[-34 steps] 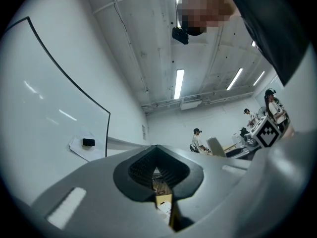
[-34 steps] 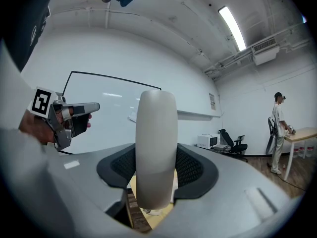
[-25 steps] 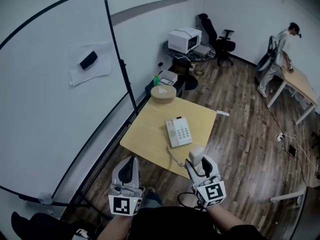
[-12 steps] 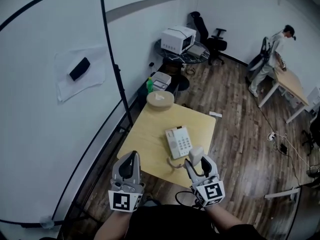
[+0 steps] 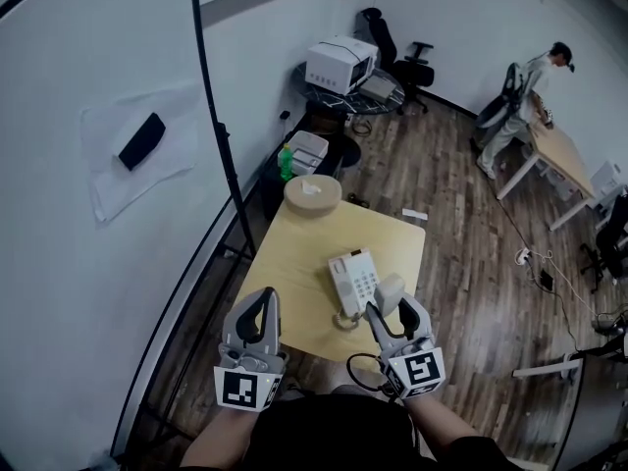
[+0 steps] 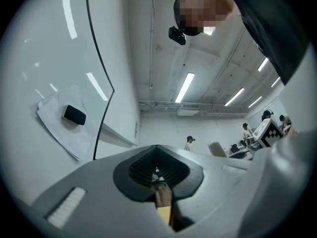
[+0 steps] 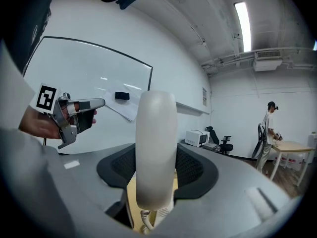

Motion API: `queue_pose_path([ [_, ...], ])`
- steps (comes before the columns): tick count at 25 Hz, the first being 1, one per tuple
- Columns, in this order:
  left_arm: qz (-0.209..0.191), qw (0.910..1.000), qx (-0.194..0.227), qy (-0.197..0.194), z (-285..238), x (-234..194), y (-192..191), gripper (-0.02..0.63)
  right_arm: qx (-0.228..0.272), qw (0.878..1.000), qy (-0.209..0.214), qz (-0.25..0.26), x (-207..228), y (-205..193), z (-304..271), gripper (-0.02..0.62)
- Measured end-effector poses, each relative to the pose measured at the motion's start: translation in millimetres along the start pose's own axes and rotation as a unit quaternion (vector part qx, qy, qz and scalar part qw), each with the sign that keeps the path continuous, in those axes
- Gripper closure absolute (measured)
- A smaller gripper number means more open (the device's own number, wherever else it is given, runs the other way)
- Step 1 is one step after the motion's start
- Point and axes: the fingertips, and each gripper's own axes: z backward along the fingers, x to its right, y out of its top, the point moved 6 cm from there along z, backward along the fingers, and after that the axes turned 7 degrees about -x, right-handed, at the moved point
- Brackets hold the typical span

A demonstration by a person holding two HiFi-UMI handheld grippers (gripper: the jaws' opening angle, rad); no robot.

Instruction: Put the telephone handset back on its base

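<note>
The white telephone base (image 5: 353,281) lies on the near part of a square wooden table (image 5: 294,273). Its coiled cord (image 5: 345,320) runs off the near edge toward my right gripper (image 5: 390,307). That gripper is shut on the white handset (image 5: 390,290), held upright just to the right of and nearer than the base. In the right gripper view the handset (image 7: 156,152) stands between the jaws of the right gripper (image 7: 157,175). My left gripper (image 5: 257,310) is held left of the table's near edge, shut with nothing in it; the right gripper view shows the left gripper (image 7: 74,114) too.
A round tan box (image 5: 313,193) sits at the table's far corner. A whiteboard (image 5: 108,194) with a black eraser (image 5: 141,140) stands at the left. Behind are a green bottle (image 5: 286,159), a white machine (image 5: 340,64), an office chair (image 5: 407,52) and a person (image 5: 520,106) at another desk.
The head view has shifted forward, so the table sits closer under both grippers. The right gripper with the handset is now nearer the telephone base. Both jaws stay as they were.
</note>
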Motion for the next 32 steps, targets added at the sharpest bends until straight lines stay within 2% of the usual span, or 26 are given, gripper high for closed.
queue_pose_path([
  [8, -0.004, 0.9999, -0.013, 0.009, -25.3, -0.4, -13.6, 0.606, -0.028, 0.999, 0.013, 0.013, 18.3, -13.0, -26.5, 0.371],
  [17, 0.002, 0.9993, -0.030, 0.024, -37.0, 6.7, -27.7, 0.606, -0.056, 0.998, 0.029, -0.001, 38.2, -23.0, -59.1, 0.371],
  [21, 0.005, 0.9988, -0.040, 0.026, -36.5, 9.2, -38.6, 0.606, -0.080, 0.996, 0.038, 0.000, 46.7, -44.1, -90.0, 0.371],
  [26, 0.002, 0.9966, -0.081, 0.017, -34.3, 11.8, -57.6, 0.606, -0.131, 0.990, 0.043, -0.016, 54.5, -79.9, -130.6, 0.371],
  [32, 0.012, 0.9963, -0.082, 0.025, -39.6, 6.0, -74.5, 0.606, -0.180, 0.983, 0.038, -0.025, 57.3, -120.6, -172.2, 0.371],
])
